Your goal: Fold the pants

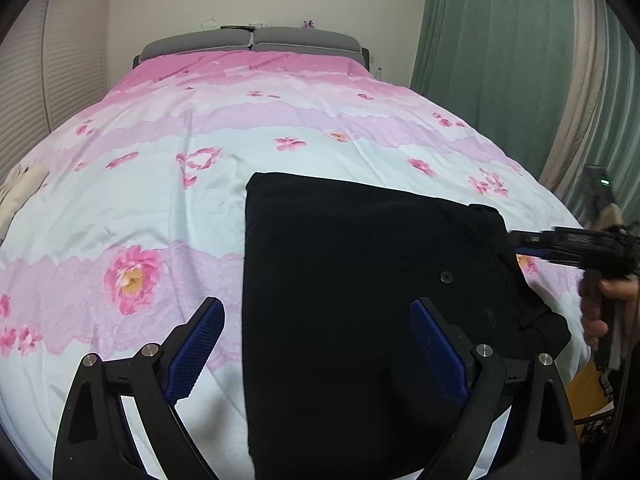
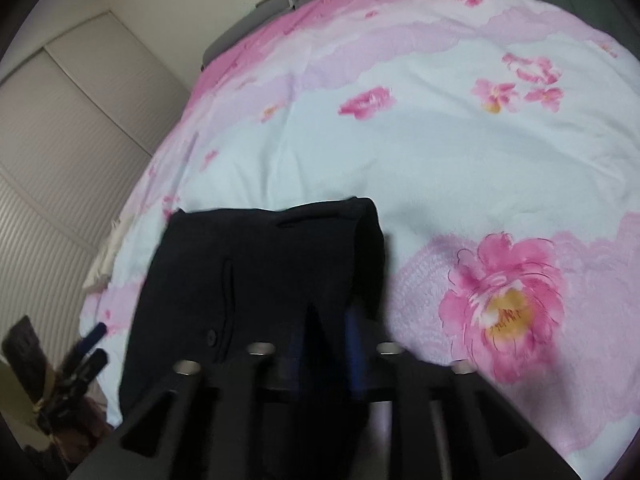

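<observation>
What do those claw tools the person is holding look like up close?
Each is a black plastic tool. The left claw has two broad black fingers lined with blue, dimpled pads, hinged on black arms fixed with round silver bolts. The right claw has the same build: black frame, blue pads, silver bolts. It has a black pistol-style handle gripped by a hand. No sleeve shows.

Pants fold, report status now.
Left tool open, hovering over the black pants. Right tool at the waistband edge, grip unclear. Pants folded on the floral bedcover. Nothing in the way.
</observation>
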Demonstrator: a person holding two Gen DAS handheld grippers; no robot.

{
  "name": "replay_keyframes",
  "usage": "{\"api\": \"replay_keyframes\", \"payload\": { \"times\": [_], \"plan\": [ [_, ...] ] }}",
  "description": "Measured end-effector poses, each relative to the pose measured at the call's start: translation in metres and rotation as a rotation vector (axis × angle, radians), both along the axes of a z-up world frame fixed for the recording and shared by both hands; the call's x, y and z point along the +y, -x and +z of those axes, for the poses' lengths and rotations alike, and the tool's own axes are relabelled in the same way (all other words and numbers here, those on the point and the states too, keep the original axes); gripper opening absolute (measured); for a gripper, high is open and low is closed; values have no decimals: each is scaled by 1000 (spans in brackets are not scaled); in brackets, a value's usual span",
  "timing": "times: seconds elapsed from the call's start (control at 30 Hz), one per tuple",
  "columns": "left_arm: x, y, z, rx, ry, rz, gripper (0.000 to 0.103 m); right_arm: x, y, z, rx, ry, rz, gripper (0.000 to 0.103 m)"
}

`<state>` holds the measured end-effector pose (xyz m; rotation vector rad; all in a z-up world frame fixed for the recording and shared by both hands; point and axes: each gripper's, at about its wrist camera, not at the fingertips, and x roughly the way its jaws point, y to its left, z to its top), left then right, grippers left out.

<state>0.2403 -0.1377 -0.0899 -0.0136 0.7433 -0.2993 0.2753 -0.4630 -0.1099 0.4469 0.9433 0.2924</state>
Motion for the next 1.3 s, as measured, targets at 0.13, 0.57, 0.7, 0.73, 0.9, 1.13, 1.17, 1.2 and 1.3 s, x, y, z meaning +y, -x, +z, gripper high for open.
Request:
{"api": "replay_keyframes", "payload": {
  "times": [0.13, 0.57, 0.7, 0.73, 0.9, 1.13, 1.17, 1.2, 1.3],
  "plan": [
    [4, 5, -1, 0, -5, -7, 95, 6, 38, 20, -62, 51, -26, 48],
    [42, 33, -16, 20, 50, 90, 99, 31, 154, 18, -102, 0, -307, 84],
    [51, 30, -29, 78, 126, 156, 99, 35, 159, -2, -49, -112, -374, 84],
    [51, 28, -34, 95, 135, 161, 99, 38, 157, -8, -31, -143, -378, 84],
    [46, 20, -57, 187, 214, 173, 99, 56, 142, -28, 13, -178, -354, 84],
    [14, 24, -72, 145, 192, 123, 87, 64, 121, -50, 5, -247, -345, 84],
    [10, 24, -74, 139, 186, 122, 87, 67, 118, -51, -2, -251, -327, 84],
    [6, 24, -75, 129, 175, 138, 87, 70, 113, -51, -13, -240, -308, 84],
    [5, 22, -75, 121, 182, 175, 75, 75, 105, -56, -17, -220, -296, 72]
  ]
}}
